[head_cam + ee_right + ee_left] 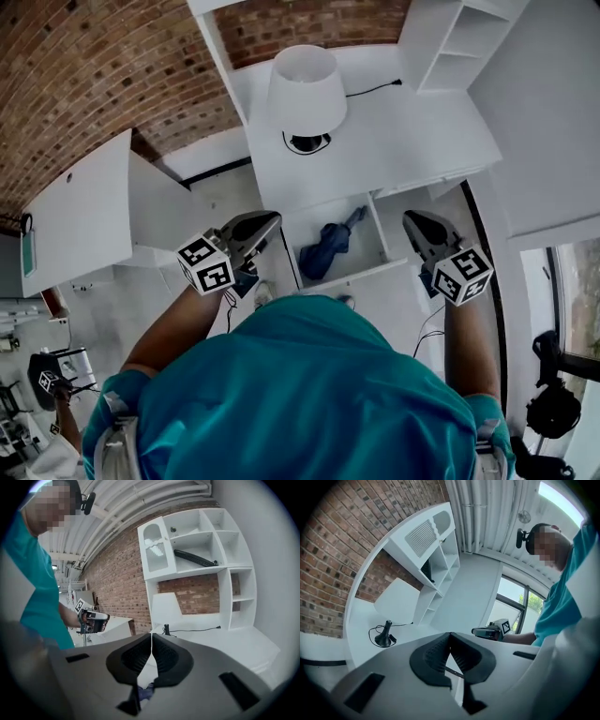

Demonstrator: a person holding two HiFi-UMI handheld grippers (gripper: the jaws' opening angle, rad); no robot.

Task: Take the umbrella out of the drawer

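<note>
A folded dark blue umbrella [328,246] lies in the open white drawer [343,274] under the desk top. My left gripper [269,221] hovers just left of the drawer, shut with nothing between its jaws [450,634]. My right gripper [411,220] hovers just right of the drawer, also shut and empty [151,634]. In the right gripper view a bit of the blue umbrella [146,693] shows below the jaws. Each gripper view shows the other gripper: the right gripper [490,631] in the left gripper view and the left gripper [93,620] in the right gripper view. Neither touches the umbrella.
A white lamp [305,90] with a black base and cable stands on the desk top [412,141] behind the drawer. A white shelf unit [452,37] rises at the back right. A white cabinet panel [80,211] stands to the left, against a brick wall.
</note>
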